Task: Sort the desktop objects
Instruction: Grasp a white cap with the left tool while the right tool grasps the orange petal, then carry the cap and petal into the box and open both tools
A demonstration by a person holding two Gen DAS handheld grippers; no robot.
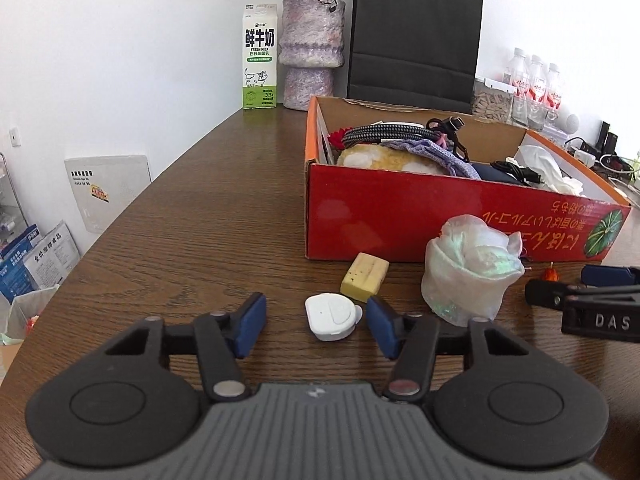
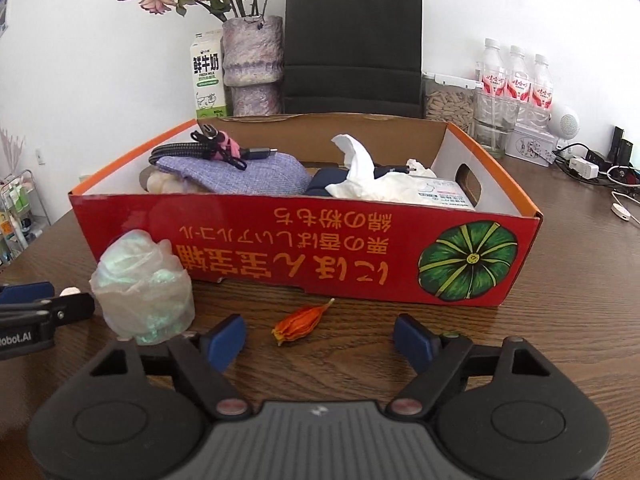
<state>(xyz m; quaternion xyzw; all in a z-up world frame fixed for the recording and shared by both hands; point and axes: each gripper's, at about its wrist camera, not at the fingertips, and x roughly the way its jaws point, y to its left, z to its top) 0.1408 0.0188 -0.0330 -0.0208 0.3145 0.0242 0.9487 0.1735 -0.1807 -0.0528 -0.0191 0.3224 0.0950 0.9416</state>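
Note:
A small white plastic device (image 1: 332,316) lies on the wooden table between the blue pads of my left gripper (image 1: 317,322). The pads stand apart from it, with a clear gap on the left. Just beyond it are a yellow soap bar (image 1: 365,276) and a bundle in a translucent plastic bag (image 1: 468,268) (image 2: 144,288). A dried orange flower (image 2: 300,322) lies on the table just ahead of my right gripper (image 2: 320,340), whose jaws stand wide around nothing. Behind these stands the red cardboard box (image 2: 280,248) holding cables, cloth and tissues.
A milk carton (image 1: 260,56), a vase with dried roses (image 1: 312,52) and a black paper bag (image 1: 416,36) stand at the back. Water bottles (image 2: 516,80), a jar (image 2: 448,100) and cables (image 2: 592,168) crowd the right. The table edge (image 1: 120,216) runs along the left.

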